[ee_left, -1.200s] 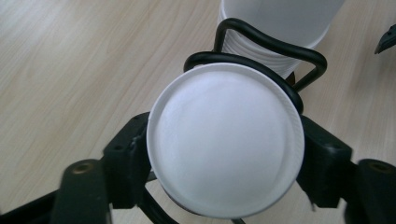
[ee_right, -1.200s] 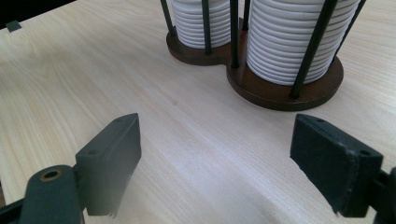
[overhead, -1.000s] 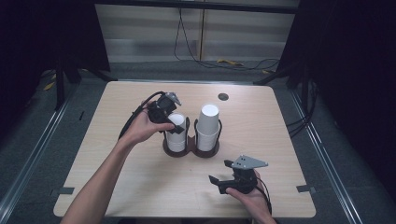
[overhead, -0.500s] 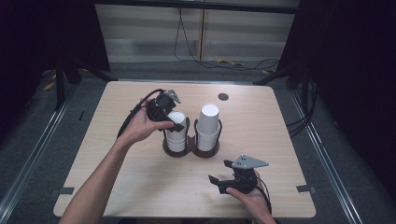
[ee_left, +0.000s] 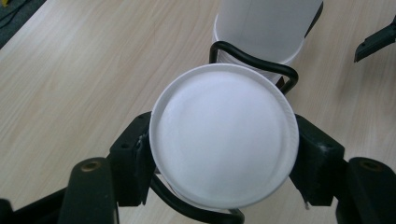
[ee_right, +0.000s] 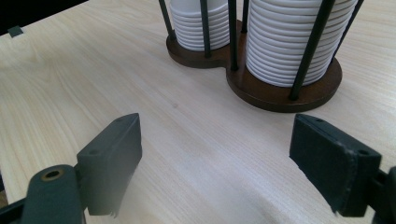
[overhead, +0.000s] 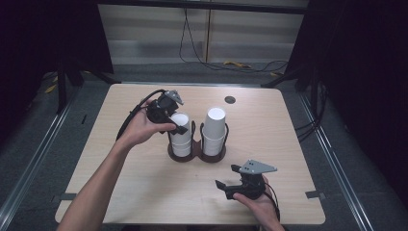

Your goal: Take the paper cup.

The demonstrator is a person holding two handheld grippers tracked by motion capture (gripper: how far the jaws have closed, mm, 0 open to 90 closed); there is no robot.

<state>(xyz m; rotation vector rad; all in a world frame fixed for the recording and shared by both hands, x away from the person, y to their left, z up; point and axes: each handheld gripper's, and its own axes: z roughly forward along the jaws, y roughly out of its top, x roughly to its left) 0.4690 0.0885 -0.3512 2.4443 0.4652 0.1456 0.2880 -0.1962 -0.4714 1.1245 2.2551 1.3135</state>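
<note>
Two stacks of upturned white paper cups stand in a twin holder point(overhead: 197, 156) with a brown base and black wire rods. My left gripper point(overhead: 179, 122) comes in from the left at the top of the left stack point(overhead: 181, 142). Its jaws have just been closing, and in the left gripper view the pads press on both sides of the top cup point(ee_left: 224, 140), so my left gripper point(ee_left: 224, 154) is shut on it. The right stack point(overhead: 214, 127) stands taller beside it. My right gripper point(overhead: 227, 176) rests near the table's front edge, open, and points at the holder point(ee_right: 280, 93).
The light wooden table point(overhead: 120, 183) has a small dark round hole point(overhead: 230, 99) at the back right. Dark floor, cables and metal rails surround the table. The right gripper's jaw tip point(ee_left: 373, 42) shows far off in the left gripper view.
The left gripper has shifted slightly at the top of the left stack and sits closer around the top cup. The right gripper has not moved.
</note>
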